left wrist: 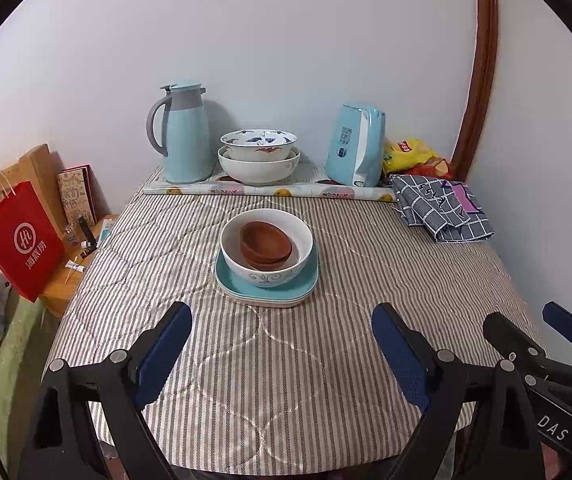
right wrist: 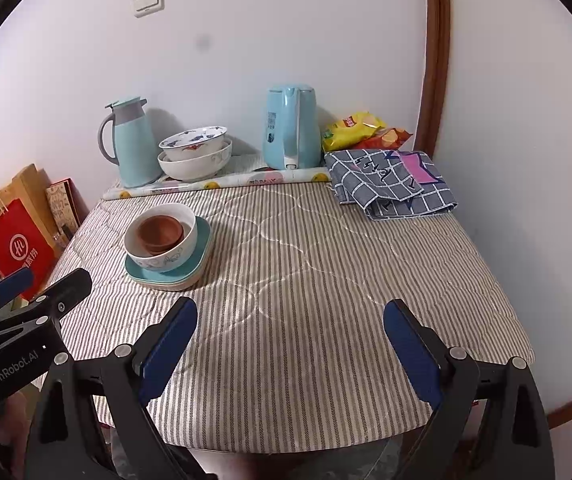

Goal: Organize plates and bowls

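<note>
A stack stands mid-table: teal square plates [left wrist: 237, 286] [right wrist: 201, 248] at the bottom, a white bowl [left wrist: 300, 258] [right wrist: 187, 246] with blue pattern on them, and brown bowls [left wrist: 265, 242] [right wrist: 159, 232] nested inside it. Two more white patterned bowls [left wrist: 259, 162] [right wrist: 195, 160] are nested at the back by the wall. My left gripper [left wrist: 281, 338] is open and empty, low over the table's front, short of the stack. My right gripper [right wrist: 290, 338] is open and empty, to the right of the stack; it also shows in the left wrist view [left wrist: 526, 326].
A teal thermos jug [left wrist: 185, 136] [right wrist: 131, 142] and teal kettle [left wrist: 358, 146] [right wrist: 292, 132] stand at the back. Snack bags [left wrist: 410, 156] [right wrist: 362, 130] and a folded checked cloth [left wrist: 442, 208] [right wrist: 394, 184] lie back right. A red paper bag [left wrist: 21, 240] sits left of the table.
</note>
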Tool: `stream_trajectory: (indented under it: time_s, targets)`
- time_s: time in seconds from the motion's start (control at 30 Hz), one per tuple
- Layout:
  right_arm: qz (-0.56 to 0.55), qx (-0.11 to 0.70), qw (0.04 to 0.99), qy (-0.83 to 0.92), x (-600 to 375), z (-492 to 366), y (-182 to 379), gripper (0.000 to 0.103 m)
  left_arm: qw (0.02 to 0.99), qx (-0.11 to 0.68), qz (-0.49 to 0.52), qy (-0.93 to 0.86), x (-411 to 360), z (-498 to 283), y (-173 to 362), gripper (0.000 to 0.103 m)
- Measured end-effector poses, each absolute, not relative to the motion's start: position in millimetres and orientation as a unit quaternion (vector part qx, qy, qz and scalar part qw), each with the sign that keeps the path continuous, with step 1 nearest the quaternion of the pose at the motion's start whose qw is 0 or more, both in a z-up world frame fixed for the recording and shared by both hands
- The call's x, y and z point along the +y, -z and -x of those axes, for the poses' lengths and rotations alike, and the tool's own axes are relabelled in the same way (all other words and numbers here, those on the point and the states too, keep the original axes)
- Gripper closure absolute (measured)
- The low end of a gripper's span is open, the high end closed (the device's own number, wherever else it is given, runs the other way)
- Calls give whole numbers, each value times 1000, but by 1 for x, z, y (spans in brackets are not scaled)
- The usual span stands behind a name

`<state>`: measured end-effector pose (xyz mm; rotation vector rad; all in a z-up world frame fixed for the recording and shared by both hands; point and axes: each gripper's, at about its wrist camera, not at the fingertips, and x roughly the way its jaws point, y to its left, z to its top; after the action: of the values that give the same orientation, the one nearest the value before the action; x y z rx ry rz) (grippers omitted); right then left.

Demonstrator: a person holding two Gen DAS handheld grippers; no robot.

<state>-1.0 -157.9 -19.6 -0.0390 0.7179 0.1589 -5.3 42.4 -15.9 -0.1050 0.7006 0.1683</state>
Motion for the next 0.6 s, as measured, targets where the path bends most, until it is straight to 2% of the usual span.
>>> stream_trajectory:
  time_s: [0.6]
  targets:
    - [19,350,933,-81,-153,2,18,10,934,344,51,-85,45,7,14,12]
